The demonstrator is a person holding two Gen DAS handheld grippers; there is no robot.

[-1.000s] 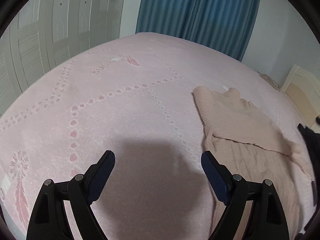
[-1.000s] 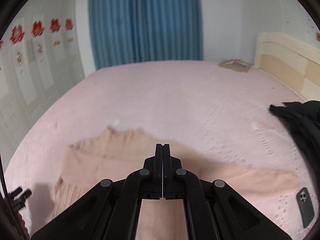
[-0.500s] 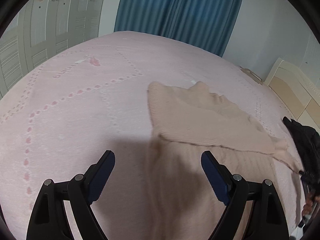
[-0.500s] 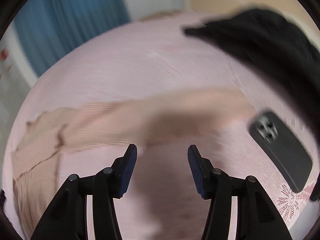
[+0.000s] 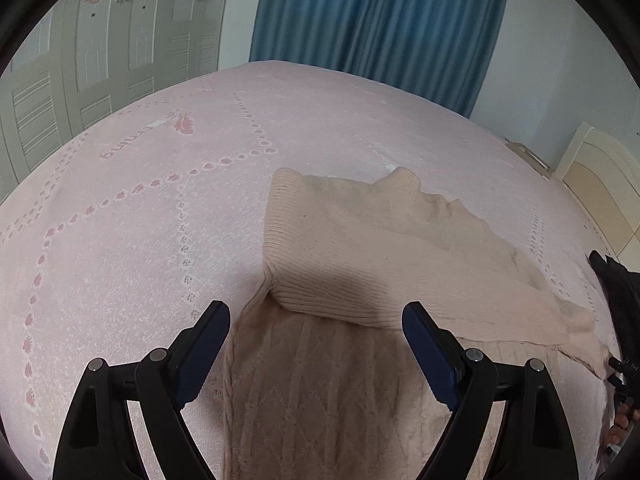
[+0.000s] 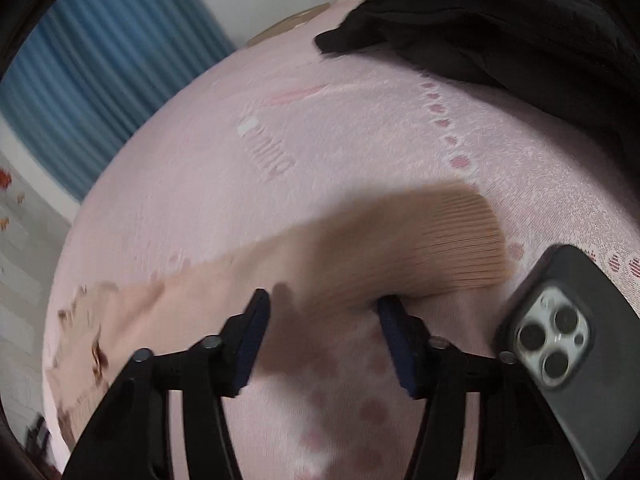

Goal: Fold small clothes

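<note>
The right gripper [image 6: 324,312], jaws closing around the sweater [image 5: 360,248] cuff, needs fabric gathering deep (not pinching the bed [image 5: 160,200]); the left gripper [image 5: 316,344] is hovering wide, empty.

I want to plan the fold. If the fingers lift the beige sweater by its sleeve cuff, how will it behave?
The sweater will probably hang limp: its sleeve already lies flat and creased over the body. The thick cable knit suggests some weight, so the sleeve may stretch. The ribbed cuff likely grips well, not slippery.
</note>
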